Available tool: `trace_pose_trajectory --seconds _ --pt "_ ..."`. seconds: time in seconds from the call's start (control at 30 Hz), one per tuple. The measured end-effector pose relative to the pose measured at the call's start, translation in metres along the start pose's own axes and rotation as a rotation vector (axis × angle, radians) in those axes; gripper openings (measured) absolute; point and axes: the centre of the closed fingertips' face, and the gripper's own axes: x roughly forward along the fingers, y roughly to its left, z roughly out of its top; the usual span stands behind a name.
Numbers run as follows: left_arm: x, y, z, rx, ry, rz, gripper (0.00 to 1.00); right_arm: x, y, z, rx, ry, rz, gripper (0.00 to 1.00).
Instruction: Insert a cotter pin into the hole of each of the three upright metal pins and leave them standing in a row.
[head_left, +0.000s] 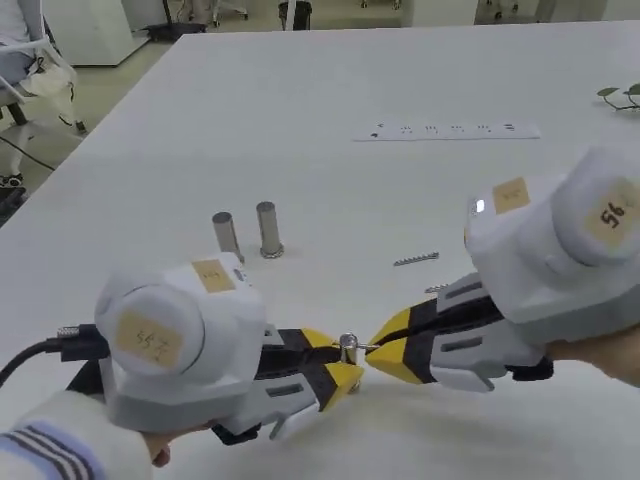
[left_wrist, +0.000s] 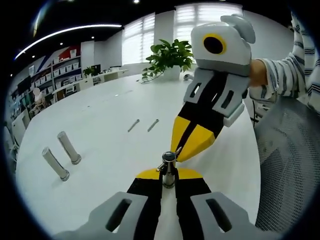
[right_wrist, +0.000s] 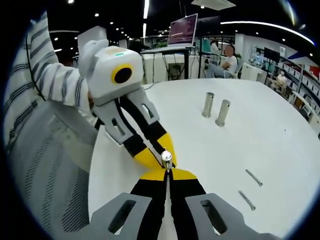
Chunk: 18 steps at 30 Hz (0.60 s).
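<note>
Now, left claw (left_wrist: 169, 176): clenched on the lower part of a short metal pin (left_wrist: 169, 167), which stands upright with its head above the yellow tips; I cannot tell whether its foot touches the tabletop (head_left: 420, 70).
Right claw (right_wrist: 168, 173): tips pressed together on a thin cotter pin (head_left: 362, 347), whose free end reaches the head of the held metal pin.
Claws together: tip to tip, the left claw's yellow tips touching or just short of the right claw's, with the held pin between them.
Other metal pins: two (head_left: 226, 236) (head_left: 267, 229) stand upright just beside each other, beyond the left claw and apart from it.
Loose cotter pins: two (head_left: 416, 260) (head_left: 435, 289) lie flat beyond the right claw, between it and the standing pair.
Writing: tan stickers (head_left: 148, 340) (head_left: 612, 213) on both gripper bodies carry handwritten digits; the right one looks like "56" or "95", the left is not legible. A white paper strip (head_left: 447, 130) well beyond the right claw bears small dark print, too small to read.
Edges: the tabletop's near edge runs close behind both claws, with a mesh chair (left_wrist: 287, 165) past it; its left edge slants away far from the left claw.
Open room: wide bare tabletop beyond the claws, up to a potted plant (left_wrist: 169, 54) at the far end.
</note>
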Motion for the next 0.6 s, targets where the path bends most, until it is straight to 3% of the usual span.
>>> trace_pose_trajectory --seconds 0.23,0.37,0.4,0.47,0.6 --pt "0.0024 -0.0007 0.0000 0.007 0.014 -0.002 0.07 0.0014 -0.0020 -0.0008 -0.012 0.039 -0.044 0.03" --pt "0.0054 -0.0008 -0.0024 0.024 0.034 -0.002 0.07 0.0031 -0.0029 -0.0010 -0.060 0.095 -0.072 0.03" --pt "0.0057 -0.0005 -0.0024 0.022 0.035 -0.002 0.07 0.0030 -0.0043 -0.0027 -0.088 0.129 -0.081 0.03" --pt "0.0059 -0.0006 -0.0027 0.021 0.038 -0.001 0.07 0.0041 -0.0042 -0.0024 -0.125 0.155 -0.080 0.03" --pt "0.0056 -0.0007 -0.0033 0.024 0.039 -0.005 0.07 0.0056 -0.0040 -0.0015 -0.122 0.176 -0.070 0.04"
